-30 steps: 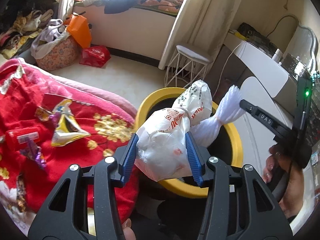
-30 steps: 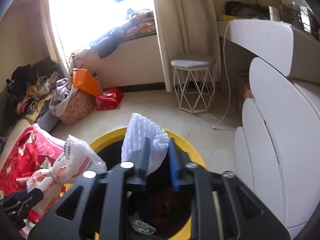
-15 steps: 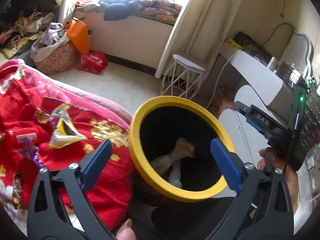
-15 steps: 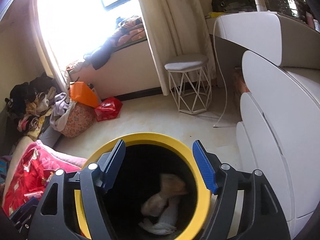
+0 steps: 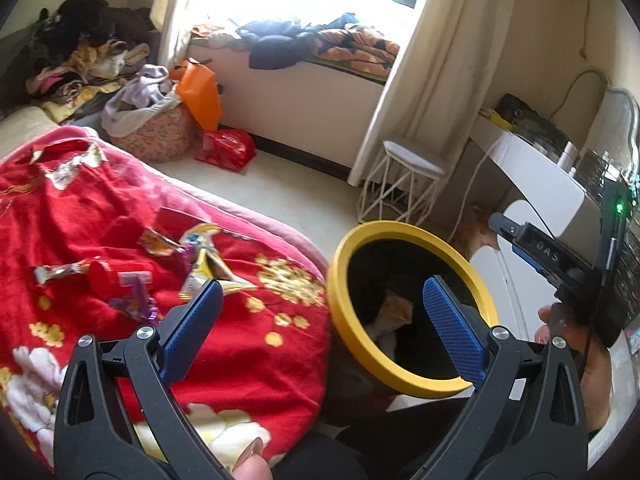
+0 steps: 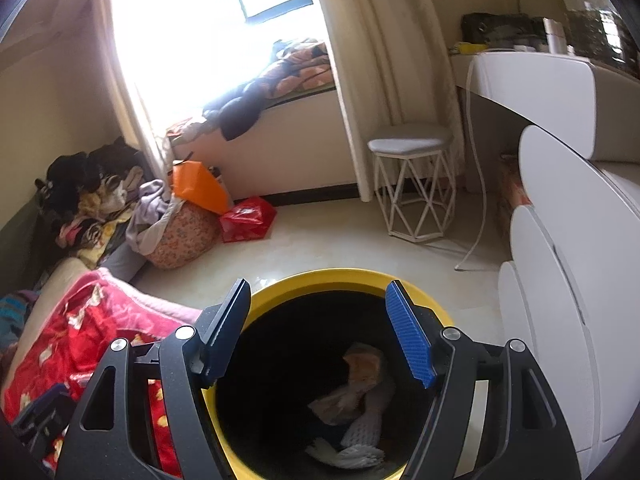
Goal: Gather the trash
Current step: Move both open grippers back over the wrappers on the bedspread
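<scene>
Since a second ago both bundles have dropped into the yellow bin (image 6: 416, 286): my right gripper (image 6: 320, 330) gapes wide above it, my left gripper (image 5: 326, 328) spread empty, remaining wrappers (image 5: 200, 264) lying left of it.

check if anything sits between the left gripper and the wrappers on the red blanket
Nothing visible does. The left gripper is open over the red blanket, and the wrappers lie uncovered just beyond its left finger, beside the yellow bin.

The right gripper (image 6: 320, 330), jaws spread wide, hangs over a yellow-rimmed bin (image 6: 340, 276) holding crumpled bags (image 6: 356, 384) beside a red blanket (image 6: 80, 336).
</scene>
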